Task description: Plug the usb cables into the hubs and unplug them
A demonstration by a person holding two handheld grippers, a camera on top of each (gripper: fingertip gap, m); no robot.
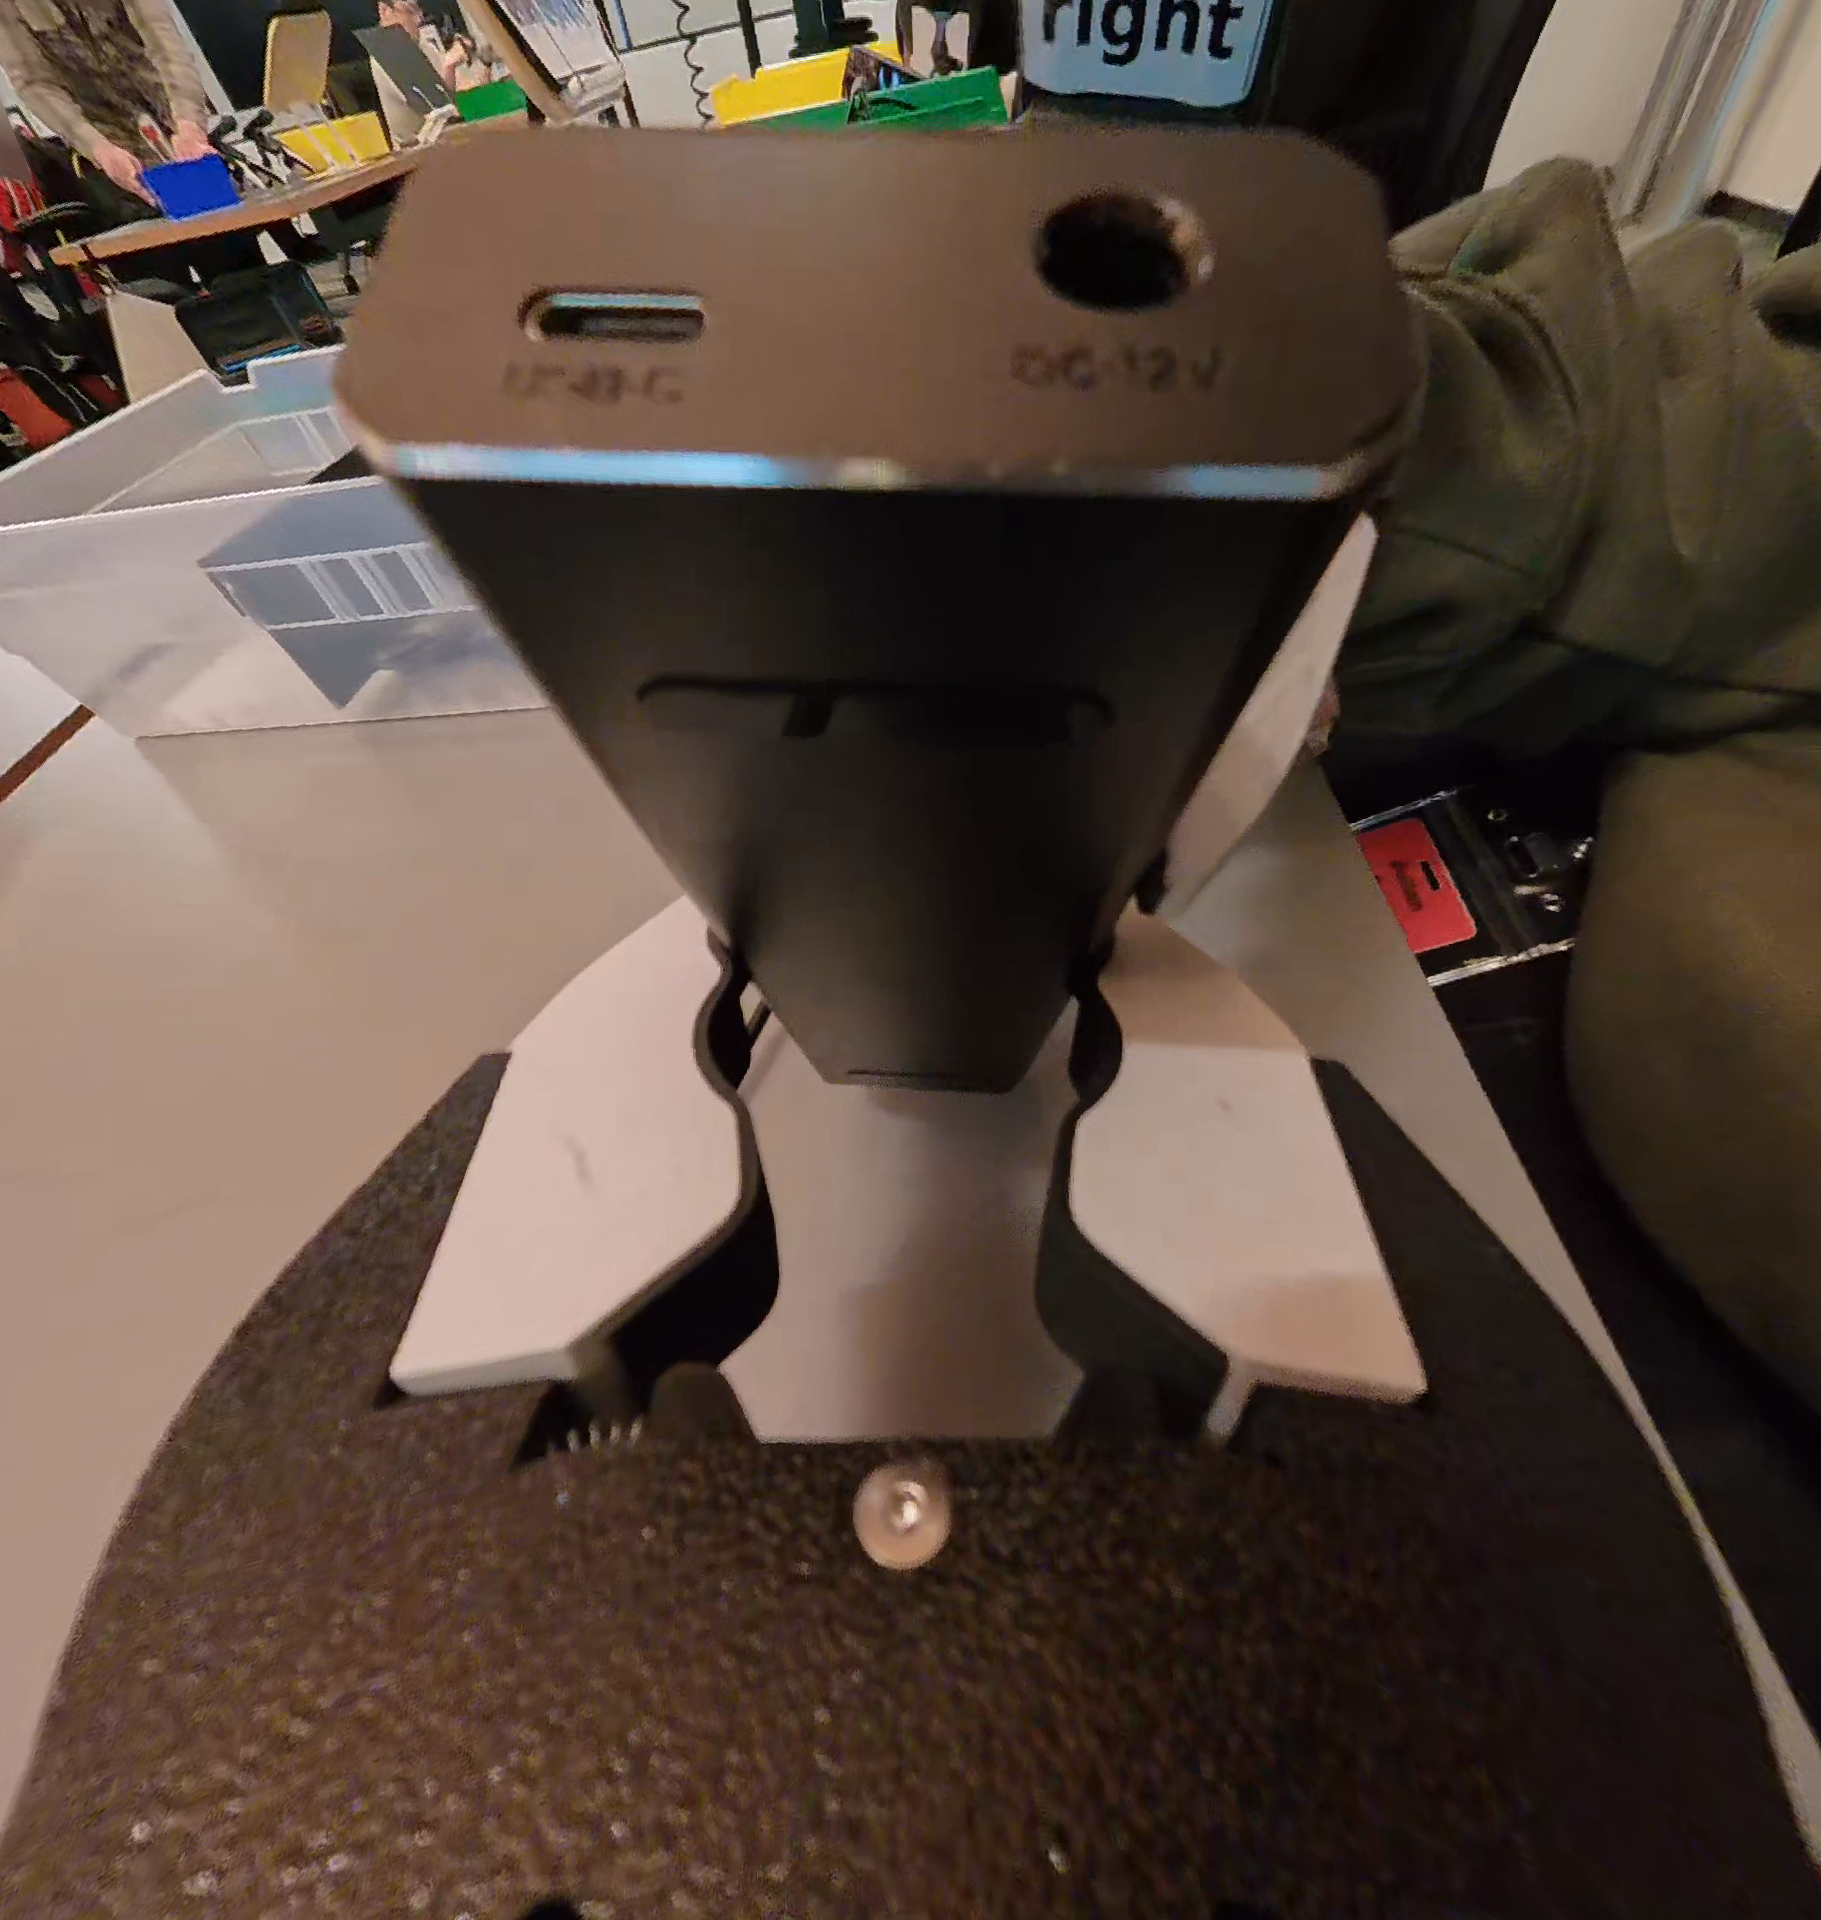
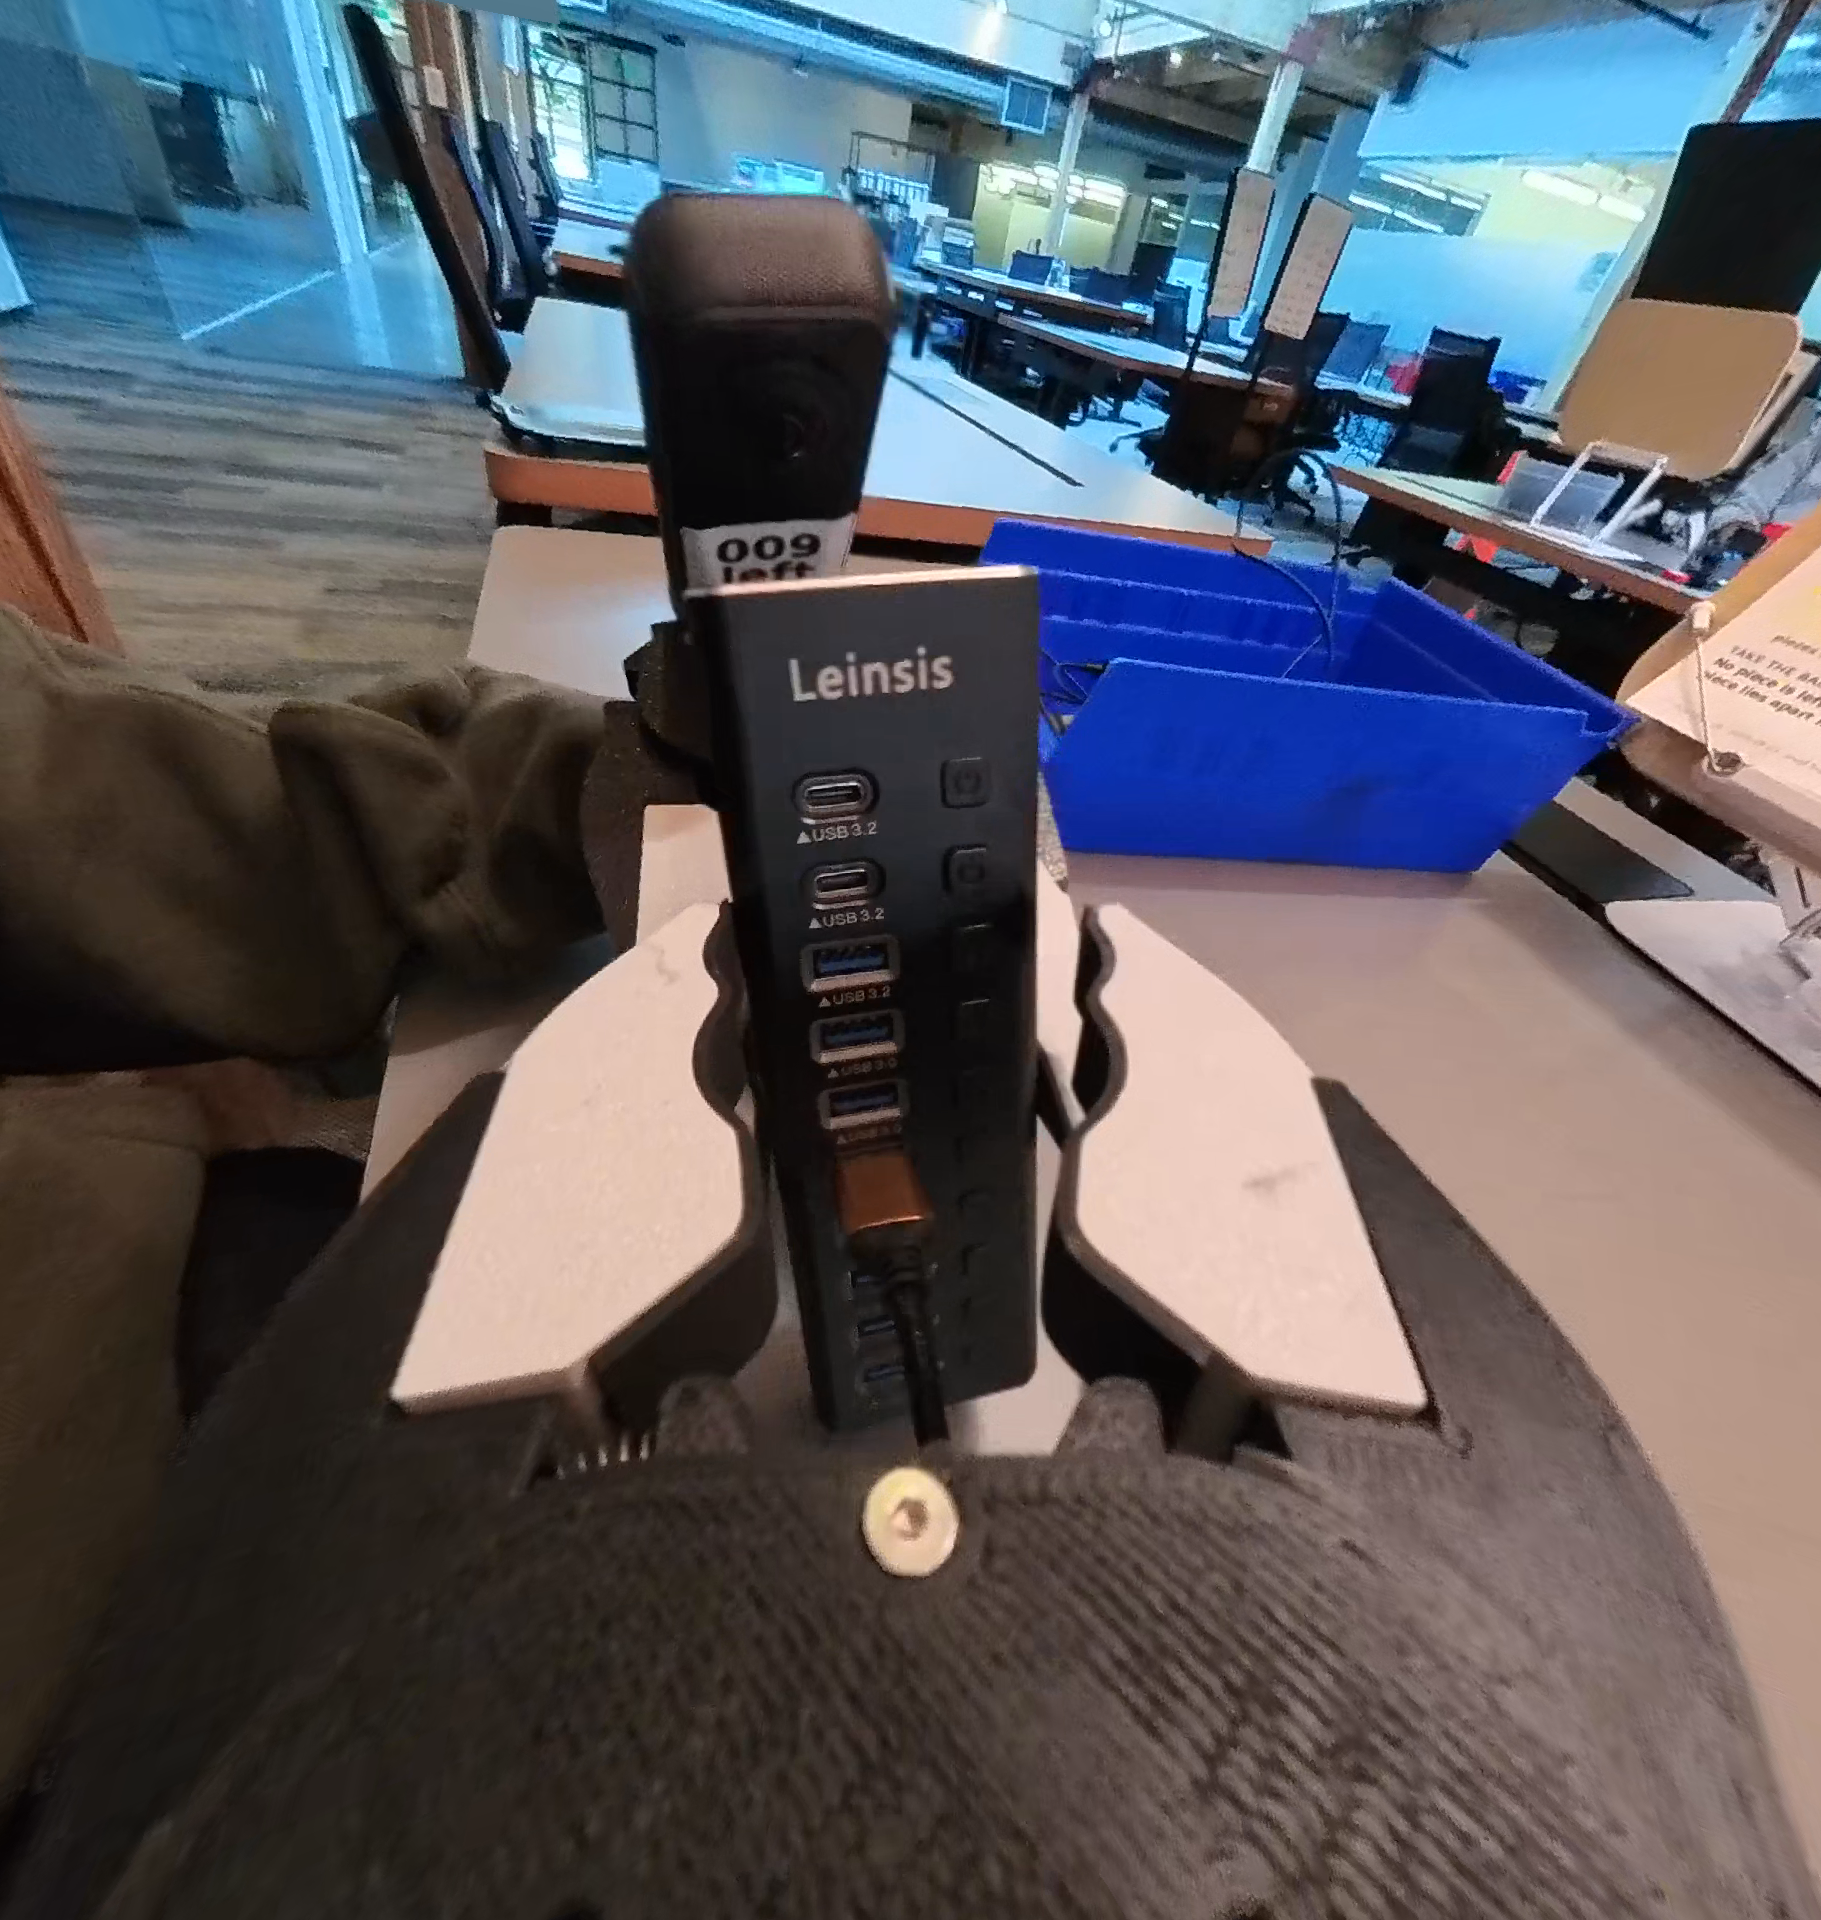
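Nearest the right wrist camera, the right gripper (image 2: 906, 1049) is spread around, not pinching, a long black metal USB hub (image 2: 885, 935) with a copper-coloured USB plug and black cable (image 2: 885, 1210) seated in one of its middle ports. From the other side, the hub (image 1: 885, 644) is clamped at its lower end by the left gripper (image 1: 911, 1023) and held raised above the grey tabletop (image 1: 262, 987). A pull on the plug could twist the hub in that narrow grip, or the cable could snag. A blue plastic bin (image 2: 1301, 769) and an olive sleeve (image 2: 210, 831) are close by.
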